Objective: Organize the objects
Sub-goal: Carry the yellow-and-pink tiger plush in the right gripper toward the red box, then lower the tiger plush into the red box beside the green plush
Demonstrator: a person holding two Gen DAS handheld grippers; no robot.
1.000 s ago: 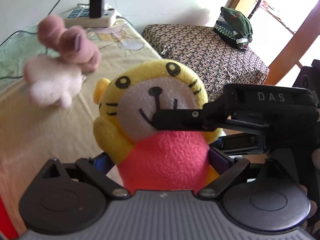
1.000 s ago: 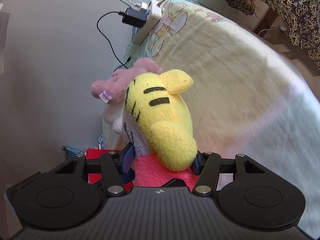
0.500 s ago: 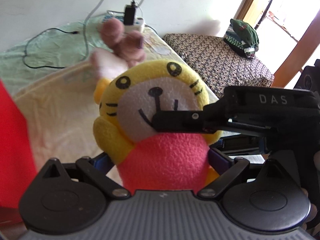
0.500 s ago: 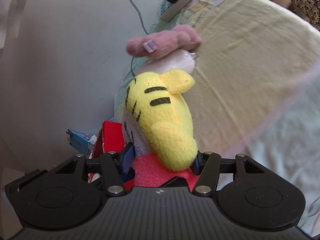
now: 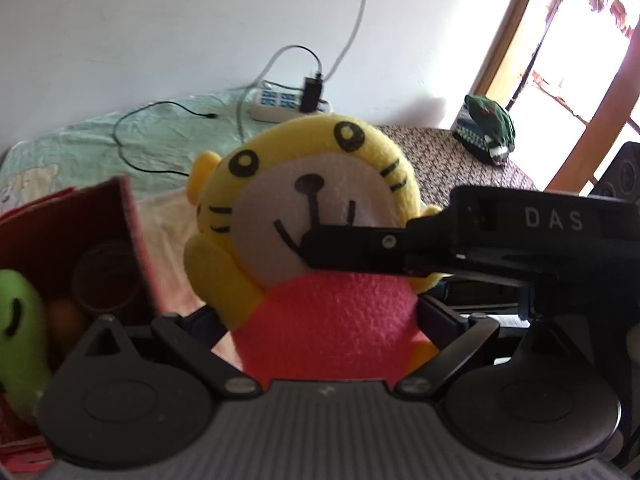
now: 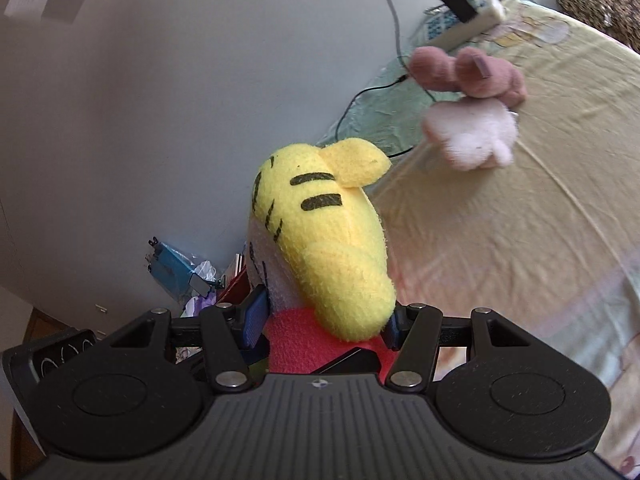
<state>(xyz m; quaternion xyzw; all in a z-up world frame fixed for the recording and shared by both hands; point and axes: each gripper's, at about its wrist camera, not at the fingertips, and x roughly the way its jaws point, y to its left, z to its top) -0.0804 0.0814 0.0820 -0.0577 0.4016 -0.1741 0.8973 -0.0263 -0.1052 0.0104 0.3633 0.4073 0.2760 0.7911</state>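
Currently I read the bed (image 6: 520, 220) as the largest item, covered in a pale yellow and green sheet and filling the right and far part of the right wrist view. Next in size is the yellow tiger plush (image 5: 316, 240), which has a white face and a red body; it is held upright above the bed, well clear of the sheet. My left gripper (image 5: 320, 320) is clamped on the plush's red lower body, with a blue finger pad pressed in on each side. My right gripper (image 6: 324, 320) is likewise closed on the same plush, entering from the right in the left wrist view, its black finger lying across the toy's mouth. At the near left of the left wrist view stands a red box (image 5: 72, 248), open at the top, with a green plush (image 5: 20, 340) at its near edge. A pink and white plush (image 6: 472, 108) lies on the sheet at the far right of the right wrist view, apart from the tiger. Beyond it, against the wall, rests a white power strip (image 6: 464, 20) with a black charger plugged in.
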